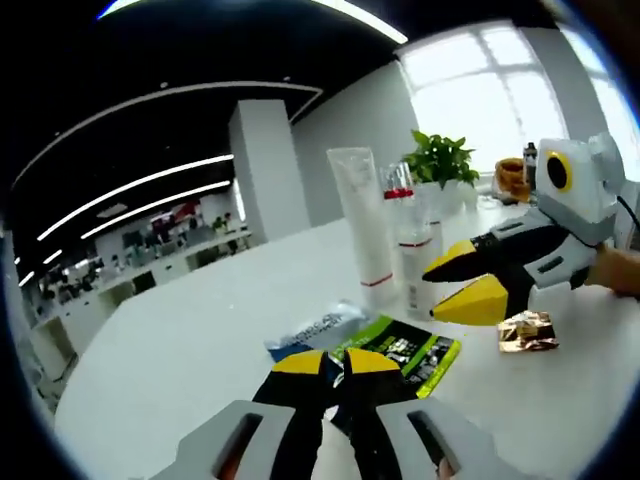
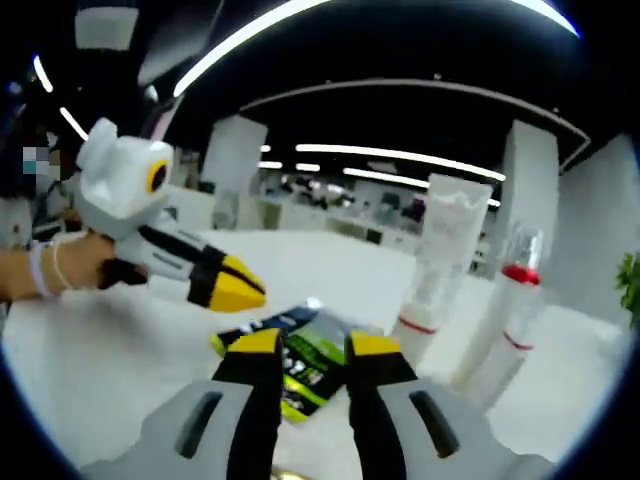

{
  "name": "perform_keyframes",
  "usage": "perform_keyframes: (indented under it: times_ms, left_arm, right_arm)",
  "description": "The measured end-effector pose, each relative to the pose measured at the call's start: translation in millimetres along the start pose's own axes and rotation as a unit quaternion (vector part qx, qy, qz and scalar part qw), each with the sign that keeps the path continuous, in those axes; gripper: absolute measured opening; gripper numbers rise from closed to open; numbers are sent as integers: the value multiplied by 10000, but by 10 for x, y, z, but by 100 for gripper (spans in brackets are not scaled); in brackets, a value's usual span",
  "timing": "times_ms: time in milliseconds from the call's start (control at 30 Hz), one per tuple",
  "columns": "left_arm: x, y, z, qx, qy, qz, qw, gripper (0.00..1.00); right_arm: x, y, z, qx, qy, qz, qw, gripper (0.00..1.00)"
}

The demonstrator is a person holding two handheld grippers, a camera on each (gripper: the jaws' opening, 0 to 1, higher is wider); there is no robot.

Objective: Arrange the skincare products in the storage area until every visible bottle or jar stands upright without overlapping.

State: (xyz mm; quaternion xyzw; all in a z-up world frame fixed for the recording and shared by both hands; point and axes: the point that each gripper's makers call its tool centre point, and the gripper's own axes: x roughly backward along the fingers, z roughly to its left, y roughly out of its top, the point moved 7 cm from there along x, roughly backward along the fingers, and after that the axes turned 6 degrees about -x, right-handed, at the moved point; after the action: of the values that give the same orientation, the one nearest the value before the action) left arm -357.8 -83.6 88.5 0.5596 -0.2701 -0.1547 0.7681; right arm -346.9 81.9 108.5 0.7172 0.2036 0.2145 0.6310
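- The left claw (image 1: 335,364) has its yellow tips nearly together with nothing between them. It hovers just over the green packet (image 1: 400,352) and the blue-and-white sachet (image 1: 315,328), both lying flat on the white table (image 1: 180,340).
- The right claw (image 2: 315,345) stands open and empty, a clear gap between its jaws, poised just above the same green packet.
- Risk: both claws aim at one spot, and their tips could knock together or pin the packet so neither lifts it.
- Beyond stand the tall white tube (image 1: 362,225) and the clear bottle with the red band (image 1: 402,225), upright and close together; a careless swing could topple either.
- The gold wrapper (image 1: 527,331) lies near the right claw and could be swept off.
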Motion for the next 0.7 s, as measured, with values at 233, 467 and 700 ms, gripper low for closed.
perform_keyframes:
  times_ms: [233, 467, 700]
  left_arm:
    - [19, 115, -41, -176, 28, -652, 9977, 21]
    - [22, 216, -179, -214, -293, -1132, 9929, 44]
    - [3, 252, -513, 690, -1678, -1156, 9766, 71]
  right_arm:
    - [101, 189, -176, 50, -484, -744, 9960, 29]
    - [143, 423, -185, -479, 42, -1671, 9848, 76]
    - [194, 590, -4, -647, 867, -2343, 9661, 100]
